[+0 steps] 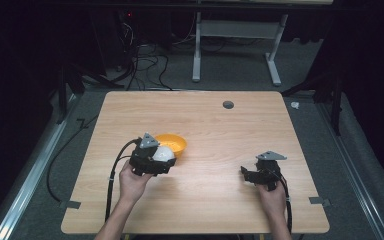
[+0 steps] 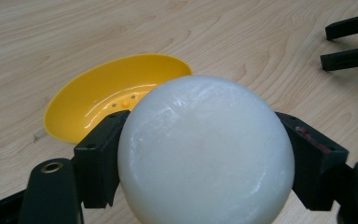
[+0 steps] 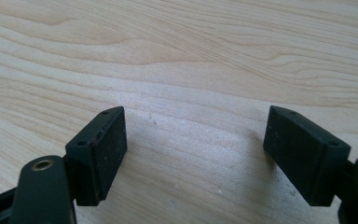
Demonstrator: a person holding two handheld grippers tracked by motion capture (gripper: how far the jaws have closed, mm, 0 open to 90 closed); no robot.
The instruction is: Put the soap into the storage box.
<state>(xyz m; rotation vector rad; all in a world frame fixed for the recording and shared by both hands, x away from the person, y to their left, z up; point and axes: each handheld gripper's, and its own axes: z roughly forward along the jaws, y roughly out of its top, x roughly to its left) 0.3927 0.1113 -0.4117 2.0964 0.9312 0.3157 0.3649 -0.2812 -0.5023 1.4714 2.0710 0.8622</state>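
A white round object, smooth and dome-shaped, sits between the two black pads of my left gripper, which is shut on it. Just behind it a yellow bowl lies on the table, empty, with small holes in its bottom. From above, my left gripper holds the white round object beside the near rim of the yellow bowl. At the table's right my right gripper is open, its jaws wide apart over bare wood.
The wooden table has a small grey round plug near its far edge. My right gripper's jaw tips show far off in the left gripper view. Cables and a desk frame stand on the floor behind.
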